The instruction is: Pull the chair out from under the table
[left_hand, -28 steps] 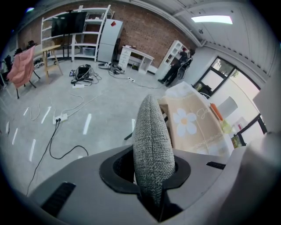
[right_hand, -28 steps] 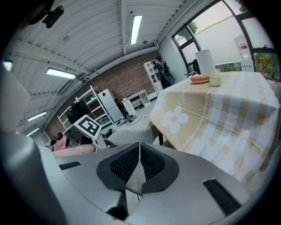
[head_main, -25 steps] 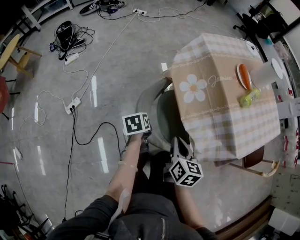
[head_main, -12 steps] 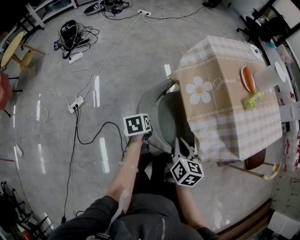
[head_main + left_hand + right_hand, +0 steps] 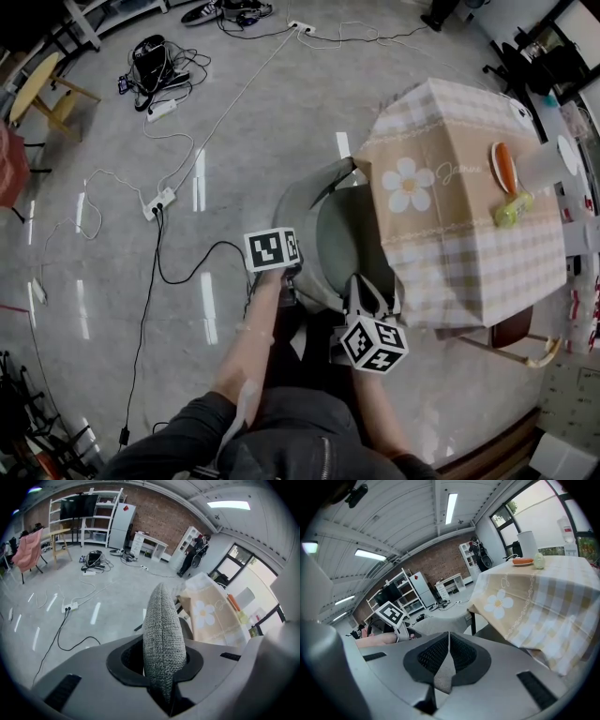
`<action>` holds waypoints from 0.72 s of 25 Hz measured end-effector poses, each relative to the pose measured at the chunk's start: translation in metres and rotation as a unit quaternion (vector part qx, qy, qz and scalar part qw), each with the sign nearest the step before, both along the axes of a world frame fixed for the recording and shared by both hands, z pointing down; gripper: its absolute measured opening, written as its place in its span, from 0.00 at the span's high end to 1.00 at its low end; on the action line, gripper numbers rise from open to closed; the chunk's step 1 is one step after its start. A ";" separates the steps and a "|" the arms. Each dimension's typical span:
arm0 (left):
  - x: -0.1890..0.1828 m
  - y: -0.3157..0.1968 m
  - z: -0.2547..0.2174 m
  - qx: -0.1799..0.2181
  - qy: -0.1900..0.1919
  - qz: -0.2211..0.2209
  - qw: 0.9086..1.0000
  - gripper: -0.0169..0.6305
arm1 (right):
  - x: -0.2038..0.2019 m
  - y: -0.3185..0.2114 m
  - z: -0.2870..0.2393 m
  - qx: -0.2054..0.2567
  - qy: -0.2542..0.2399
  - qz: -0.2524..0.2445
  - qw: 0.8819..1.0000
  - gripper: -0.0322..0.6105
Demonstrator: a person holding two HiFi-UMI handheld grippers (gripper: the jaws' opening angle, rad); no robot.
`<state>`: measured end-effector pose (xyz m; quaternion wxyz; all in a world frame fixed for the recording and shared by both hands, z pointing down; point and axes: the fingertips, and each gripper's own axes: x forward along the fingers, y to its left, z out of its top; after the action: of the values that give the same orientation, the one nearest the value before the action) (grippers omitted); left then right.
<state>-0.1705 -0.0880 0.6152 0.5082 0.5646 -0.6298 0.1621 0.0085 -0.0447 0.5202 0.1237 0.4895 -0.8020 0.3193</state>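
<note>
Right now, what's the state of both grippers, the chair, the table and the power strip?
left gripper, shut on the chair backrest.
right gripper, shut on the backrest's edge.
chair, upright, seat partly under the table.
table, standing, checked cloth draped over it.
power strip, on the floor, cables plugged in.

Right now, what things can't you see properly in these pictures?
- Legs of the chair: head view, hidden under its seat and the tablecloth.
- Writing on the tablecloth: head view, too small to read.
- The person by the far shelves: left gripper view, too small and far away.
</note>
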 end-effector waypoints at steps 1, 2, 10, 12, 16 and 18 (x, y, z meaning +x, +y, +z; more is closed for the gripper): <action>-0.003 0.001 0.000 0.000 -0.001 0.001 1.000 0.84 | -0.002 0.001 0.000 0.000 0.000 -0.001 1.000 0.92; -0.005 0.003 -0.001 0.001 -0.002 0.001 1.000 0.84 | -0.004 0.002 0.000 0.001 0.000 -0.003 1.000 0.92; -0.019 0.012 0.001 0.004 -0.002 0.001 1.000 0.84 | -0.021 0.006 0.004 0.001 -0.003 -0.022 1.000 0.92; -0.022 0.014 0.001 0.004 -0.002 0.000 1.000 0.84 | -0.024 0.006 0.005 0.002 -0.005 -0.025 1.000 0.92; -0.028 0.018 0.002 0.004 -0.002 -0.001 1.000 0.84 | -0.031 0.008 0.008 0.000 -0.007 -0.033 0.999 0.92; -0.032 0.020 0.001 0.005 -0.002 -0.002 1.000 0.84 | -0.035 0.009 0.008 -0.001 -0.007 -0.038 0.999 0.92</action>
<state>-0.2024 -0.0678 0.6164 0.5048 0.5657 -0.6324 0.1589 -0.0263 -0.0361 0.5278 0.1304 0.4559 -0.8207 0.3187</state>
